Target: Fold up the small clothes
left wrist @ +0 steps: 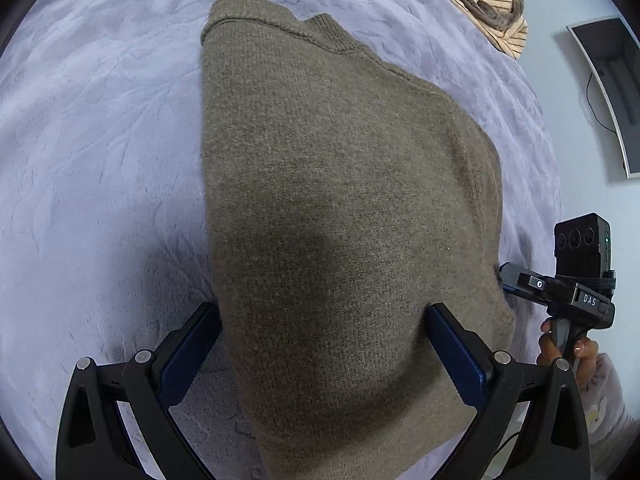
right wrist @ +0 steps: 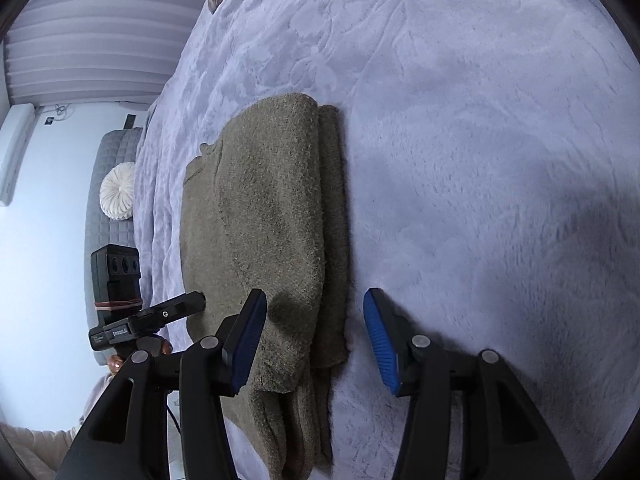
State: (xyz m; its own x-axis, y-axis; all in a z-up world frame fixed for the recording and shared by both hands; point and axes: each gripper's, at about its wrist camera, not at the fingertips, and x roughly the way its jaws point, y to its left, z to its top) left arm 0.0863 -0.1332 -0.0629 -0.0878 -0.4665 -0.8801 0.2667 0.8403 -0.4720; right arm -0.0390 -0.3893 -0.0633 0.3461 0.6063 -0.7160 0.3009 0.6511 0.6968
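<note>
An olive-brown knitted sweater [left wrist: 340, 152] lies folded into a long narrow shape on a lavender plush blanket [left wrist: 100, 140]. My left gripper [left wrist: 324, 308] points steeply down at its near end and stands open and wide. One finger is at the sweater's left edge and the other rests on the knit. In the right wrist view the sweater [right wrist: 264, 208] shows stacked layers along its right side. My right gripper [right wrist: 316, 304] is open: its left finger is over the knit, its right finger over the blanket [right wrist: 480, 120]. The folded edge lies between them, not pinched.
A tan and brown striped garment [left wrist: 480, 4] lies heaped at the blanket's far right. Beyond the bed's edge hangs a white-framed panel [left wrist: 608, 92]. A grey quilted headboard [right wrist: 100, 248] with a round white cushion [right wrist: 118, 190] stands at the left. A hand [left wrist: 560, 344] holds the right gripper's handle.
</note>
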